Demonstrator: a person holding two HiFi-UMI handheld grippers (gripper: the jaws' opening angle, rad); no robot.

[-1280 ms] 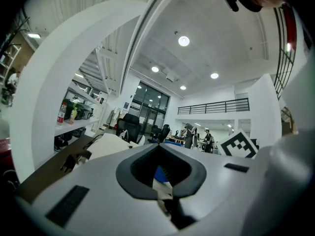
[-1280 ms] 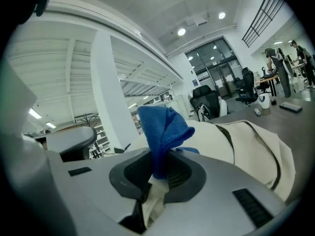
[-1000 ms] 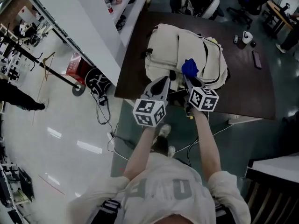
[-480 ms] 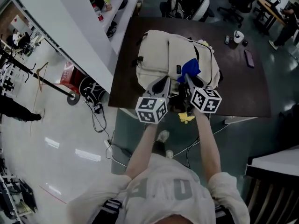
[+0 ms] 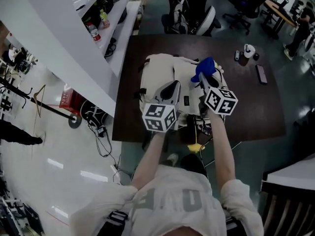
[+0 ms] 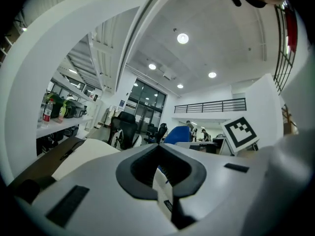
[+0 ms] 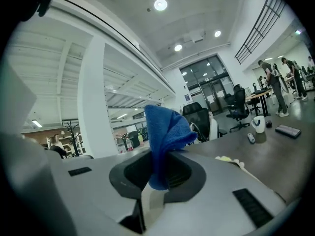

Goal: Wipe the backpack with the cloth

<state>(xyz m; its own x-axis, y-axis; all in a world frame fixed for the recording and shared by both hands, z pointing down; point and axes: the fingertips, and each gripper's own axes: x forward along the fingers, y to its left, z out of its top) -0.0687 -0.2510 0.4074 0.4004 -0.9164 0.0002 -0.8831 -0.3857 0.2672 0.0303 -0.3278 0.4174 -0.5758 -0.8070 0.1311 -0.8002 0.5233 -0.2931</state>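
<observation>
1. You face a dark brown surface (image 5: pixel 256 107), seen from steeply above.
2. A cream backpack (image 5: pixel 158 75) lies on its left half, reaching toward your edge.
3. Toward the far right corner you have a white cup (image 5: pixel 248 49), a small dark item (image 5: pixel 236 55) just beside it, and a flat dark device (image 5: pixel 261 74) near them.

The backpack (image 5: pixel 157 77) lies on the worktop (image 5: pixel 256 112), in its left half and near the front edge. Both grippers hang over it: the left gripper (image 5: pixel 172 86) above its near middle, the right gripper (image 5: pixel 202 78) just to the right, with the cloth (image 5: pixel 205 67) in its jaws over the pack's far right part. At the worktop's far right stand a cup (image 5: pixel 248 50) and, nearer, a flat thing, perhaps a phone (image 5: pixel 261 74), well apart from the pack. A chair (image 5: pixel 204 21) sits behind the worktop; a shelf (image 5: pixel 120 23) runs along the left.
</observation>
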